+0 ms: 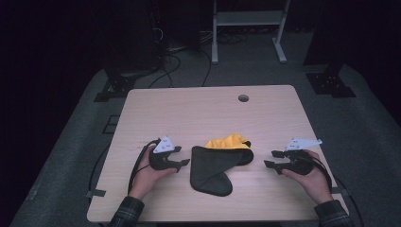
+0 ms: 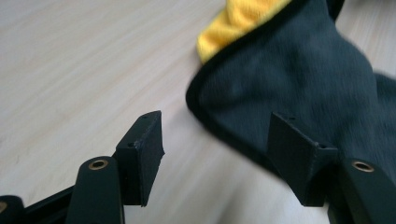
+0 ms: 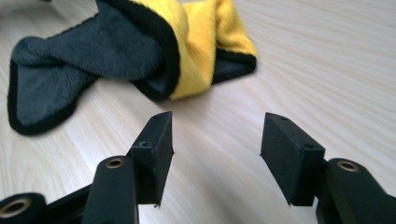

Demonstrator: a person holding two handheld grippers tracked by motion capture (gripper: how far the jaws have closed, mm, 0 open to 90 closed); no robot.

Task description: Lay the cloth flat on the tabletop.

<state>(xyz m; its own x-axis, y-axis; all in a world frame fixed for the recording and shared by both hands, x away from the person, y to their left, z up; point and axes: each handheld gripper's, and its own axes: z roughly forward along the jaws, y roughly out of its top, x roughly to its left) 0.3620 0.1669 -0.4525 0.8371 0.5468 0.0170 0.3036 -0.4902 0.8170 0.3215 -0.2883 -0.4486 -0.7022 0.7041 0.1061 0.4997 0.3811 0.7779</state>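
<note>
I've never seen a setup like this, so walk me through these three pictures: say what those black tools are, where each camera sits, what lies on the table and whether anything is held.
A person sits at a wooden table with a hand-held two-jaw tool in each hand: the left gripper and the right gripper. The high view looks down from above the person. The other two pictures come from small cameras that ride on each tool and look along its black jaws. Between the tools lies a crumpled cloth, dark grey on one side and yellow on the other. Both grippers stand open with nothing between the jaws, so neither holds the cloth.
</note>
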